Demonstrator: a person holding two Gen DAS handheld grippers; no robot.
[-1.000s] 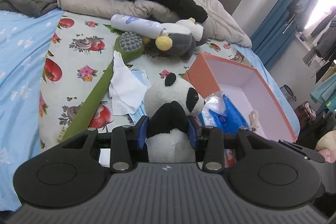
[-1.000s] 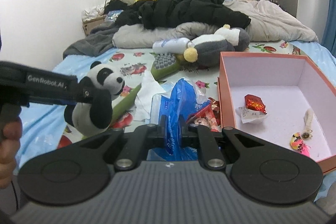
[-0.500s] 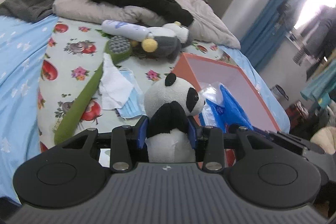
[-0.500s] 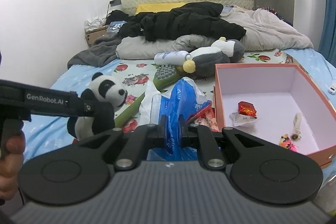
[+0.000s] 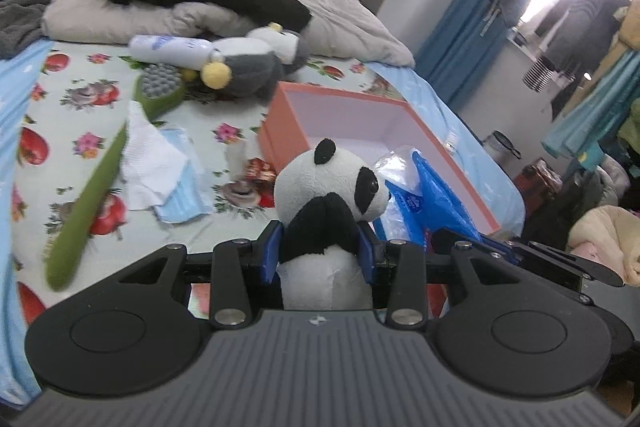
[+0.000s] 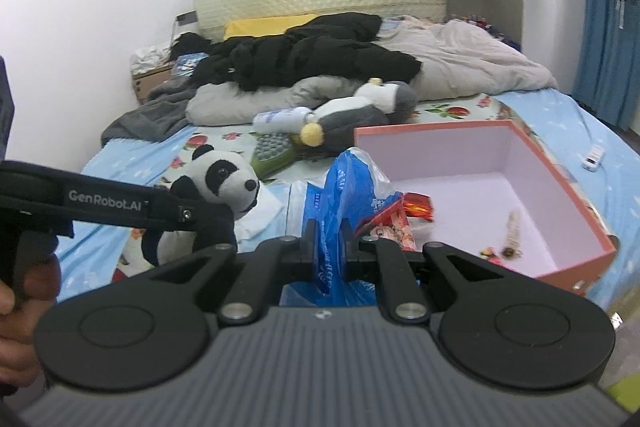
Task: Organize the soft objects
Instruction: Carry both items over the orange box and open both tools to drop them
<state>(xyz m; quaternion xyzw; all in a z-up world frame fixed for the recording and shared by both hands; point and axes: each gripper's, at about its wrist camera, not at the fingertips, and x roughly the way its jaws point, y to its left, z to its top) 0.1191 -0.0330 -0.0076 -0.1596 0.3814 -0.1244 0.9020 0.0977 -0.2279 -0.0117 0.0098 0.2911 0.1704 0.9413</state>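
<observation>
- Currently, the panda plush [image 5: 328,195] is clamped upright in the left gripper [image 5: 320,251], above the bed [image 5: 80,115].
- A blue plastic bag [image 6: 340,195] is pinched in the right gripper [image 6: 329,247], beside the orange box [image 6: 560,163].

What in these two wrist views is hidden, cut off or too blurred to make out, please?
- Panda plush: its lower body, in the left wrist view, is hidden behind the left gripper.
- Blue plastic bag: its bottom, right wrist view, is hidden by the right gripper.
- Small items in the pink box: too blurred to identify.
- White bottle: label unreadable.
</observation>
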